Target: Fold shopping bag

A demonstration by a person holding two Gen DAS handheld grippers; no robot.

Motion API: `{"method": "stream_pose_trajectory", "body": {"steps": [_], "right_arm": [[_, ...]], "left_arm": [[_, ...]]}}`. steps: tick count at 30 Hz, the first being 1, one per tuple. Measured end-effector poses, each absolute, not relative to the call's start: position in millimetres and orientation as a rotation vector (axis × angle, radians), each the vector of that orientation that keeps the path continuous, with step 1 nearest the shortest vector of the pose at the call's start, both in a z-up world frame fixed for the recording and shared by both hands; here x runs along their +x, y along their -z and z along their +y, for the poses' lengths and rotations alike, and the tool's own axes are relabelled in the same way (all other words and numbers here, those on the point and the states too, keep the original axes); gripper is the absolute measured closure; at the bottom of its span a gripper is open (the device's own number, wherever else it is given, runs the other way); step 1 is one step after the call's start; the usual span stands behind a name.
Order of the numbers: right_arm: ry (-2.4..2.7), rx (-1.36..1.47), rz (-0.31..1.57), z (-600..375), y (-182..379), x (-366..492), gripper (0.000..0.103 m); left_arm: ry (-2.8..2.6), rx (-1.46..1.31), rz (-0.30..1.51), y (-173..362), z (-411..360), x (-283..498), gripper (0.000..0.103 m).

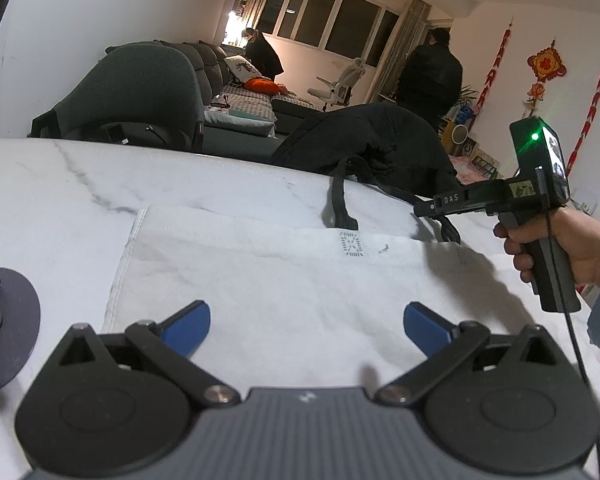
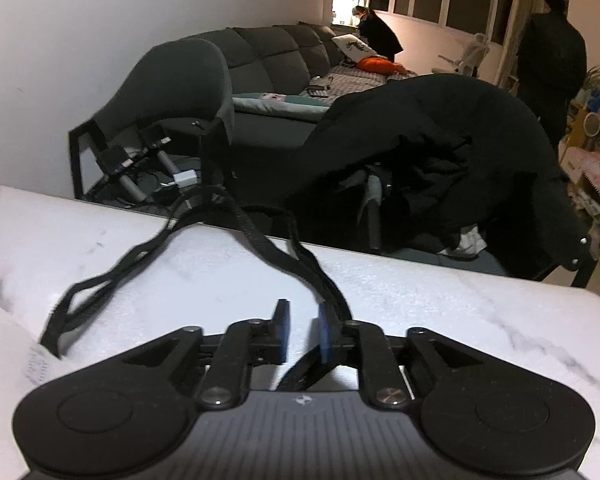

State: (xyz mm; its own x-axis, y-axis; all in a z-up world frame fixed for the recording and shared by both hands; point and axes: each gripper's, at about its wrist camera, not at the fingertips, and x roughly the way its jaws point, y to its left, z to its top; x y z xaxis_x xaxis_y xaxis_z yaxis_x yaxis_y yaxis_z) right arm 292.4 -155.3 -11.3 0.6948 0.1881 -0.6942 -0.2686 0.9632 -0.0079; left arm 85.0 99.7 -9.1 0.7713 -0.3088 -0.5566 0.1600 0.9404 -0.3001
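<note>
A white cloth shopping bag (image 1: pixel 284 280) lies flat on the marble table (image 1: pixel 60 184), and its black handles (image 1: pixel 340 208) trail toward the far edge. My left gripper (image 1: pixel 306 320) hovers over the bag's near part, wide open and holding nothing. A hand holds my right gripper (image 1: pixel 420 211) low over the handles at the bag's far right. In the right wrist view, the right gripper (image 2: pixel 302 328) keeps a narrow gap with bare table showing through it. One black strap (image 2: pixel 276 256) runs along and under its right finger (image 2: pixel 323 336). The other strap loop (image 2: pixel 100 284) lies to the left.
A black coat (image 2: pixel 420 152) is draped over a chair just past the table's far edge. A grey chair (image 1: pixel 140 80) stands at the far left. A dark round base (image 1: pixel 8 320) sits on the table left of the bag. Two people stand far back by the windows.
</note>
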Motion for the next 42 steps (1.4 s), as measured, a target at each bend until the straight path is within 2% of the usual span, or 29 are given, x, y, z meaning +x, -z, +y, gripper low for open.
{"method": "stream_pose_trajectory", "body": {"steps": [2, 8, 15, 25, 38, 40, 42], "right_arm": [[-0.271, -0.081, 0.760, -156.5, 6.8, 288.8, 0.074], [-0.310, -0.071, 0.749, -167.0, -11.5, 260.1, 0.064], [-0.269, -0.056, 0.763, -230.1, -25.1, 196.5, 0.050], [-0.127, -0.025, 0.800, -322.4, -11.0, 112.8, 0.049], [-0.135, -0.108, 0.774, -318.2, 15.0, 64.6, 0.050], [-0.136, -0.112, 0.757, -316.2, 16.9, 59.5, 0.052], [-0.148, -0.109, 0.742, -313.7, 18.3, 54.8, 0.058]], "left_arm": [[0.258, -0.246, 0.642, 9.4, 100.4, 85.0, 0.000], [0.260, -0.252, 0.640, 9.7, 101.7, 85.6, 0.000], [0.263, -0.257, 0.639, 9.1, 102.3, 85.5, 0.000], [0.241, -0.158, 0.666, 6.8, 88.3, 87.6, 0.000], [0.116, -0.038, 0.756, -10.1, 103.9, 48.0, 0.000], [0.087, -0.008, 0.759, -9.5, 108.3, 37.3, 0.000], [0.060, 0.030, 0.756, -7.8, 110.6, 28.3, 0.000]]}}
